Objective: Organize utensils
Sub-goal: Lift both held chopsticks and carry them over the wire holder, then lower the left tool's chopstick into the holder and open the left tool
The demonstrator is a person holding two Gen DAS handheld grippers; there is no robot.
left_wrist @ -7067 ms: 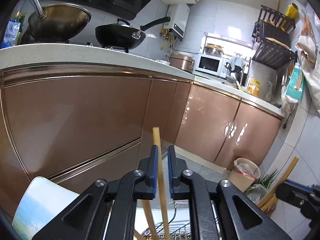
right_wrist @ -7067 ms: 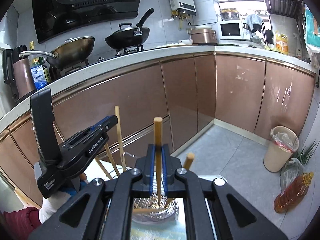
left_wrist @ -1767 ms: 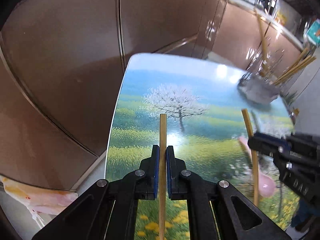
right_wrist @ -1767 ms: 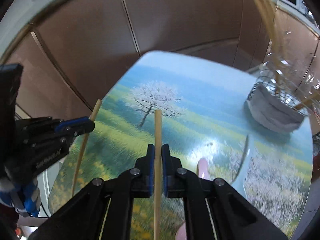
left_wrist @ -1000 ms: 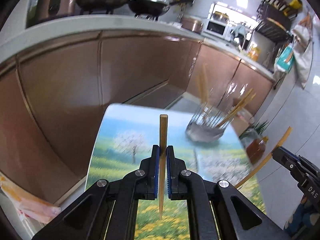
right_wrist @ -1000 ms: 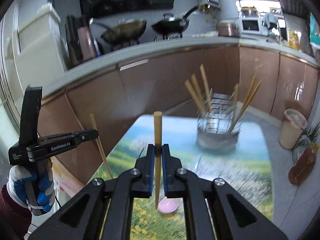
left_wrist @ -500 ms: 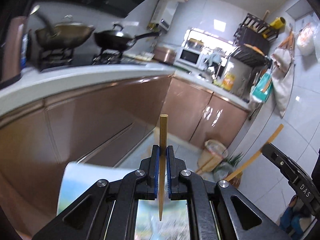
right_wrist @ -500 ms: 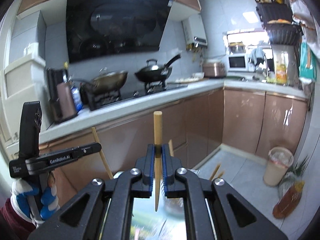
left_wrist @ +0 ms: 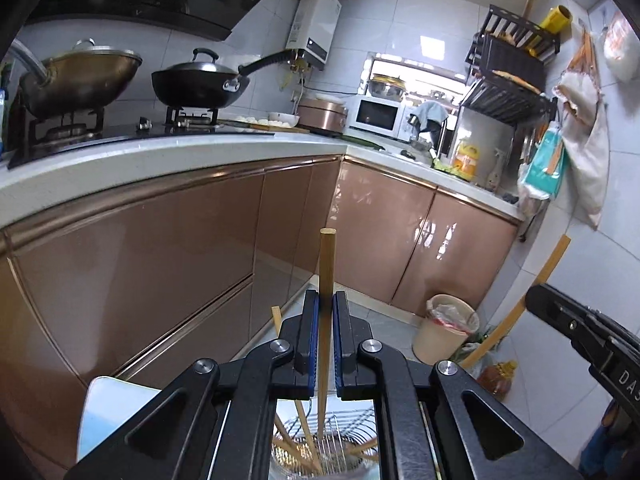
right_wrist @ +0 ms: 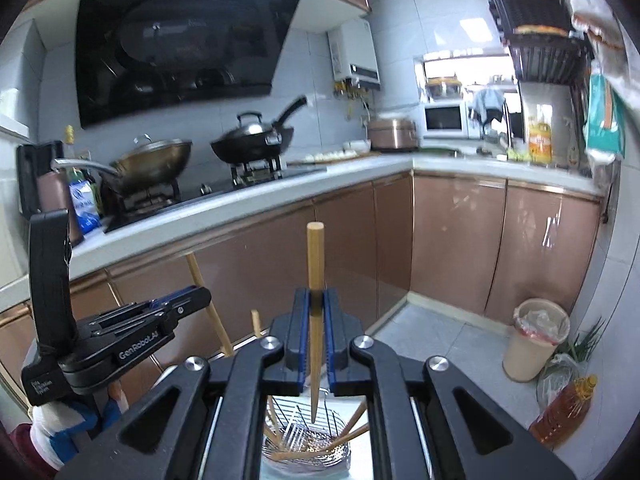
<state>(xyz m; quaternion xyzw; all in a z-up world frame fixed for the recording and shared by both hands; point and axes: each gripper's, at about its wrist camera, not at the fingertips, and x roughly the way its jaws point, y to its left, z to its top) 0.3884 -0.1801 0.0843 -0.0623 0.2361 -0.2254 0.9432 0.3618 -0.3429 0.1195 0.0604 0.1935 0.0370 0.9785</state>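
My left gripper [left_wrist: 324, 304] is shut on a wooden chopstick [left_wrist: 326, 272] that stands upright between the blue pads. Its lower end hangs over the wire utensil holder [left_wrist: 340, 440], where several chopsticks lean. My right gripper [right_wrist: 314, 300] is shut on a second chopstick [right_wrist: 315, 264], whose tip points down just above the same wire utensil holder [right_wrist: 308, 436]. The left gripper [right_wrist: 188, 300] with its chopstick also shows at the left of the right wrist view. The right gripper's chopstick [left_wrist: 520, 304] appears at the right of the left wrist view.
The holder stands on a small table [left_wrist: 104, 400] with a landscape print. Brown cabinets [left_wrist: 168, 248] under a white counter run close behind. Pans [left_wrist: 196, 84] sit on the stove. A lined bin [left_wrist: 444, 328] and an oil bottle [right_wrist: 560, 412] stand on the floor at right.
Both grippers have risen and swung forward, still holding their chopsticks. The view went from the table top and holder ahead to the holder directly beneath the chopstick tips.
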